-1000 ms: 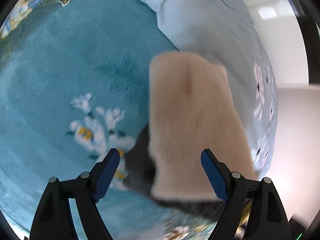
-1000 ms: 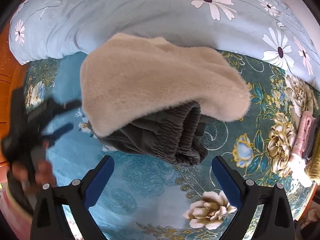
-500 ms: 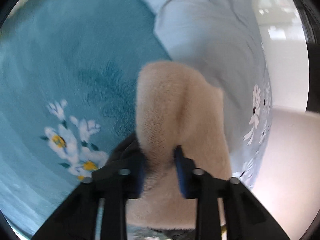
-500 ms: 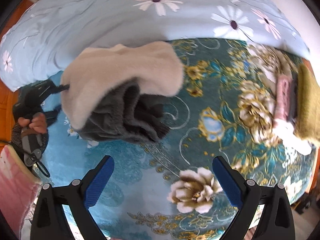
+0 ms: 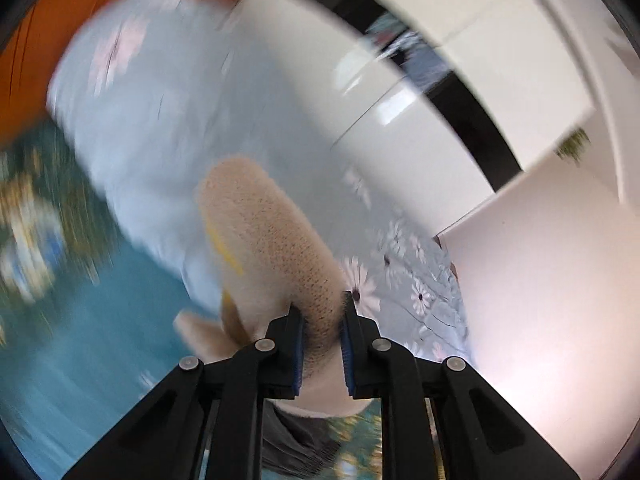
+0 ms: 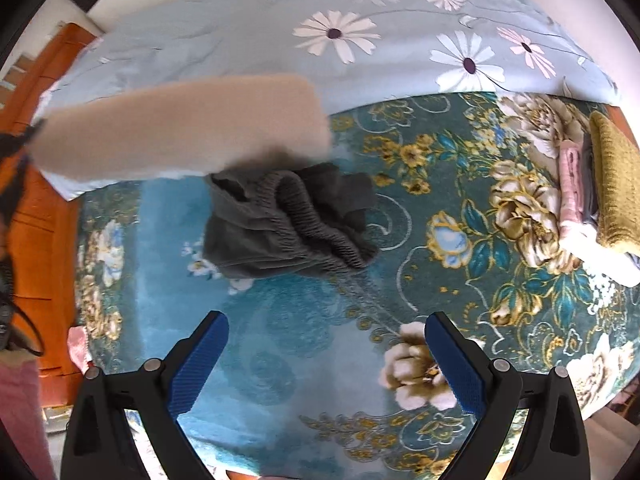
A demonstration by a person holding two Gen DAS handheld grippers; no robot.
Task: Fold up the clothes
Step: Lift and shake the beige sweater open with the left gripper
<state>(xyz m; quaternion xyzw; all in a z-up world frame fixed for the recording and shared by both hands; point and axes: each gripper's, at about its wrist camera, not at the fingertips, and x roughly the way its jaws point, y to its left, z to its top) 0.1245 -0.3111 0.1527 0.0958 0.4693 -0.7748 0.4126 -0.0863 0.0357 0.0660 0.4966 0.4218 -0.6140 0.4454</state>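
beige fleece garment [image 5: 276, 264] lifted above the bed [image 6: 304, 320], clamped in left gripper [image 5: 322, 338]; blurred, so fold state unclear. dark grey garment [image 6: 288, 220] lies mid-bed beneath it. right gripper [image 6: 326, 356] spread apart, holding nothing, over bed's near edge.

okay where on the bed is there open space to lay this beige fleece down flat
Open teal bedspread lies between the right gripper and the grey pants; a narrower strip runs left of the pants. The right edge is crowded with a clothes stack. The daisy quilt bunches along the far side. The left gripper grips the beige fleece.
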